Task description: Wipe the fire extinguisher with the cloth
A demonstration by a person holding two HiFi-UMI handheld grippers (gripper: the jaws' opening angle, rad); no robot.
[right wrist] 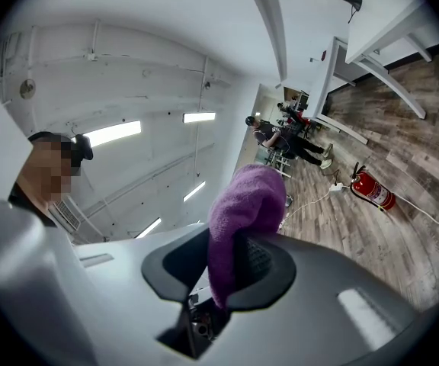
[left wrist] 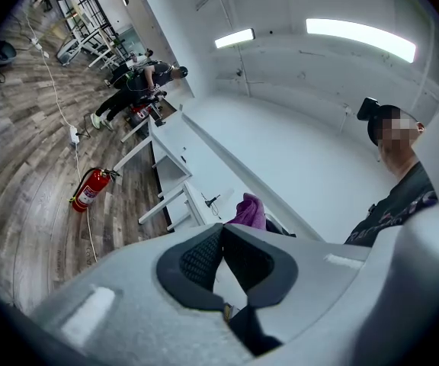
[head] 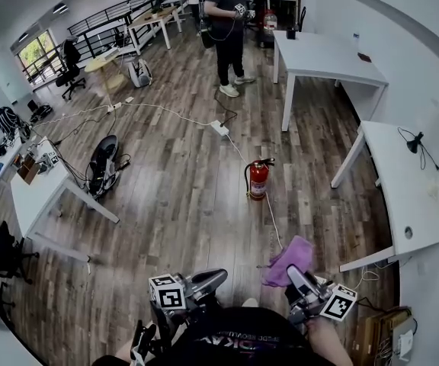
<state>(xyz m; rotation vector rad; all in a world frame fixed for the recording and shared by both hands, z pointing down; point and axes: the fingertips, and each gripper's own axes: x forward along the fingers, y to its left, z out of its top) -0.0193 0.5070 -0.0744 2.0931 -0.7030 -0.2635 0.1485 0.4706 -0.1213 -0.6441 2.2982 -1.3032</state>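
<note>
The right gripper view shows the right gripper [right wrist: 229, 244] pinching the purple cloth [right wrist: 246, 204], which bulges up past its jaws. The left gripper view shows the left gripper [left wrist: 221, 239] pressed together with nothing in it. Only the head view shows the extinguisher [head: 258, 179] standing upright on the wood floor [head: 181, 204], well ahead of both grippers.

Wood floor [head: 181, 204] under upright fire extinguisher [head: 258, 179], white cable [head: 273, 221], power strip [head: 219, 128]
</note>
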